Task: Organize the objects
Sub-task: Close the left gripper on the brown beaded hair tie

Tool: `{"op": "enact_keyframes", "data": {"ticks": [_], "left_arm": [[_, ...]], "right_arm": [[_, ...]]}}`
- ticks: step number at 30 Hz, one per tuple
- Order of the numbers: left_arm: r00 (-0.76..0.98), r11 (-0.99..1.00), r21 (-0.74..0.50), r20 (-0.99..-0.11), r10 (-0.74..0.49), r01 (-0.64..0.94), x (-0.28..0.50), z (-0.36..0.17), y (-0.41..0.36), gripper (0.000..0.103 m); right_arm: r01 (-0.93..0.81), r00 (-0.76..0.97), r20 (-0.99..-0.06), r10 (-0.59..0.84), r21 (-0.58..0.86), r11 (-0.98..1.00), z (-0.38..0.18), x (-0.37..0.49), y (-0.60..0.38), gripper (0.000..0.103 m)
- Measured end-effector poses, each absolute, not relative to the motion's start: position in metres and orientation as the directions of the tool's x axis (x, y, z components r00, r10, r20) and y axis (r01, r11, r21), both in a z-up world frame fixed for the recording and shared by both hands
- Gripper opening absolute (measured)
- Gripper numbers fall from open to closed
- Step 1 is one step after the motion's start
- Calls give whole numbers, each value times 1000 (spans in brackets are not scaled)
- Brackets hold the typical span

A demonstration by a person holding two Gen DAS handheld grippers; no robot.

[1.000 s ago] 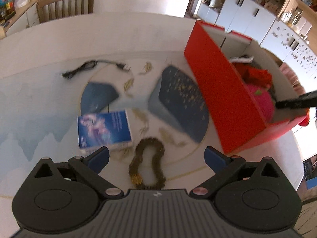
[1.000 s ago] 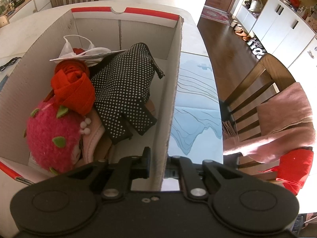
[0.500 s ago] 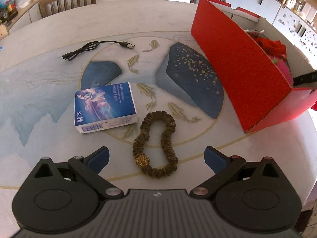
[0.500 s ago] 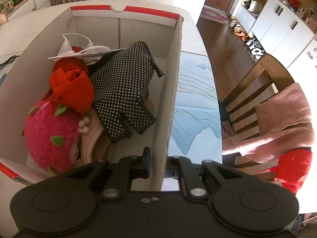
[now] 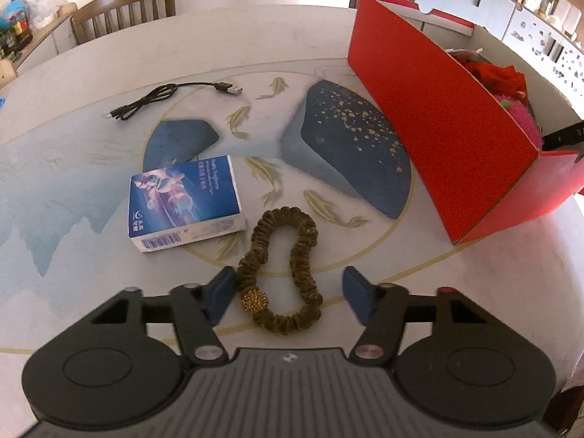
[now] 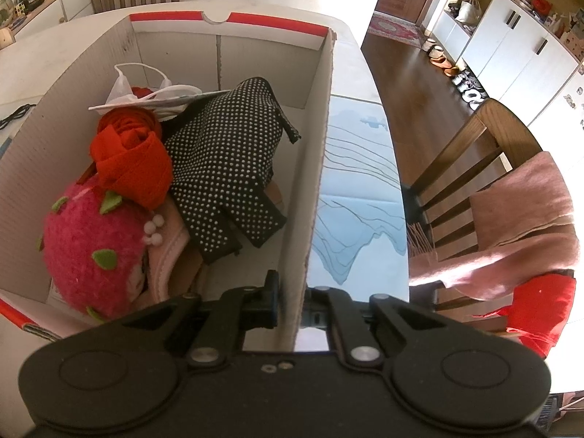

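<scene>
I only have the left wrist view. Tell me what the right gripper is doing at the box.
Observer: The right gripper is shut on the box wall, one finger inside, one outside.
Operator: List what's inside the box; I see only red and pink tops.
Observer: A black dotted glove lies beside the red cloth and the pink plush.
Operator: Report any free floor in there.
Observer: A bare strip of box floor shows along the gripped wall, near the gripper.
</scene>
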State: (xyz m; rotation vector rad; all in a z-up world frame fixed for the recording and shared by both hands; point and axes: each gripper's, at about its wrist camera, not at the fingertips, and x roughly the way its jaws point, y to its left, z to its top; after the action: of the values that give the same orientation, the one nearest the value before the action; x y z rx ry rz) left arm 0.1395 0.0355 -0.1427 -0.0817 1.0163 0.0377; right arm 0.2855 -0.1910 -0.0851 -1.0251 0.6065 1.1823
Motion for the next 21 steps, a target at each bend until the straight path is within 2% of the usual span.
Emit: {"op": "enact_keyframes", "data": {"ticks": [3,5,7,8,10,14,16,21], "left_arm": [[523,998,-27,-852,5,-54,140,-142,32,45],[518,998,-16,-855,14,-53,141,-142,31,42],[518,998,-16,-855,14,-54,141,-141,31,30],[518,998,-21,-856,9,-53,141,-141,31,29],[515,999,-22,-857,7,-49,142,-141,30,19],[523,999,-30,-853,-2,-45,141,-137,30,16],[527,999,-33,-850,-6,-42,142,-134,29,10],[545,997,-62,-838,-29,-42,143,-126,29,8]], "right_arm": [[-945,306,-835,457,-326,38,-85,286,-191,6],[-945,306,-835,457,-326,37,-85,285,-191,6],[-945,305,-835,457,-326,36,-85,286,-191,6],[-945,306,-836,456,-326,36,-85,286,-191,6],[-945,305,-836,457,-325,36,-85,285,-191,6],[-946,302,-837,457,-322,35,-85,285,-191,6],[-946,300,-836,459,-322,32,-85,284,-191,6],[-948,296,-837,461,-318,31,-85,283,-191,6]]}}
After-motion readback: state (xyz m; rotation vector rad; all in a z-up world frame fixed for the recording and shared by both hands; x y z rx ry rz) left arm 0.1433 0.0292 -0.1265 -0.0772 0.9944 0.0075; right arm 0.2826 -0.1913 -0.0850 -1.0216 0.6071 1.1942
